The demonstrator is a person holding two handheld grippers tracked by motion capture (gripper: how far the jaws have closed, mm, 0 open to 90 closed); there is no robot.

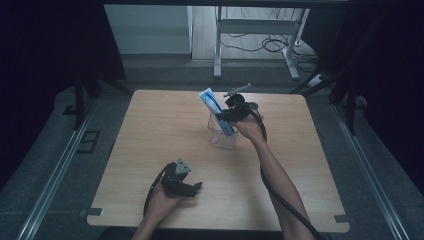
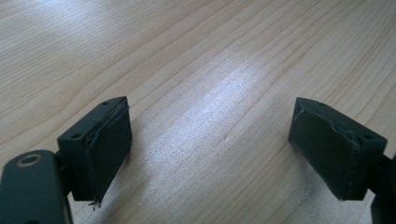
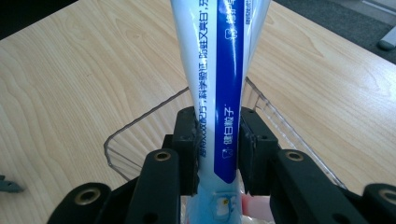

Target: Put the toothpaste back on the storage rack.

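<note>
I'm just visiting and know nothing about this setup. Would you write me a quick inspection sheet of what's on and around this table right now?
Surface: light wooden table, bare where the left hand-held gripper rests.
Job's things: blue and white toothpaste tube pinched in the right hand-held gripper, over a clear plastic container on the table; its lower end looks to be inside.
Clutter: nothing seen.
Grippers: left hand-held gripper open, nothing between its jaws, low over the table near the front edge; the right one is shut on the tube.
Cables: one black cable trails along the right forearm; more lie on the floor beyond the table.
Surroundings: grey floor, a metal stand behind, dark curtains at both sides.
</note>
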